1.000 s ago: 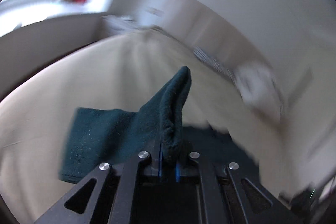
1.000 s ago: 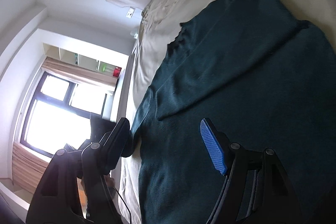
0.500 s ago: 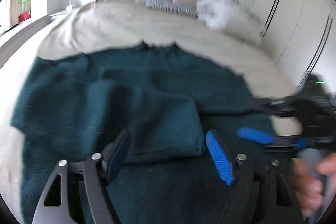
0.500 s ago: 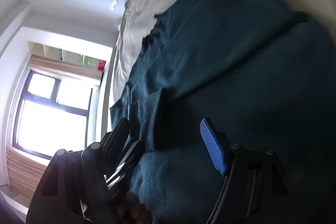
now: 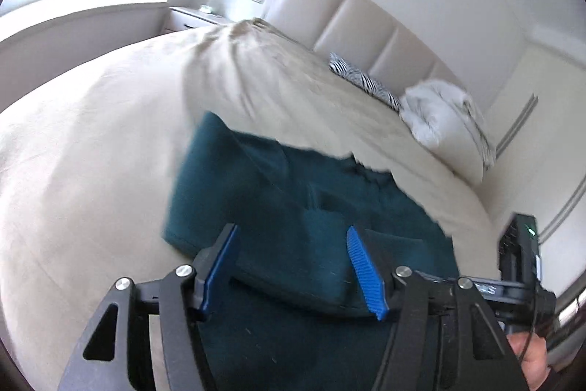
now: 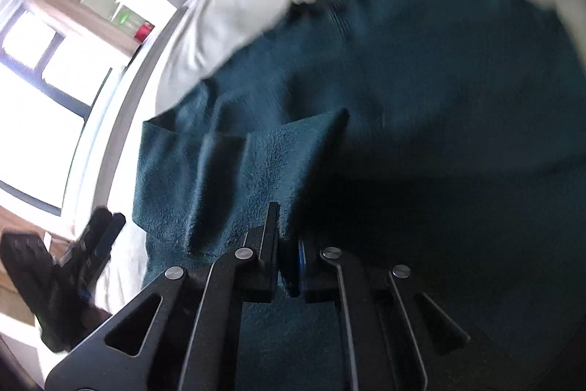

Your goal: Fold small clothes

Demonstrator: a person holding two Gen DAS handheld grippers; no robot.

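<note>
A dark teal knit garment [image 5: 278, 207] lies spread on the beige bed, with a folded-over flap near me. My left gripper [image 5: 293, 266] is open and empty, hovering just above the folded flap. In the right wrist view the same garment [image 6: 421, 90] fills the frame. My right gripper [image 6: 285, 244] is shut on a fold of the teal cloth [image 6: 263, 171], which rises in front of its fingers. The right gripper's body also shows at the right edge of the left wrist view [image 5: 520, 266].
The beige bed cover [image 5: 91, 141] stretches left and back to a padded headboard [image 5: 366, 32]. A zebra pillow [image 5: 362, 79] and a white fluffy pillow [image 5: 443, 116] lie at the head. A window [image 6: 40, 68] is to the left.
My left gripper let go of the teal cloth and opened, then drew back left. My right gripper, open a second ago, has shut on a fold of the garment.
</note>
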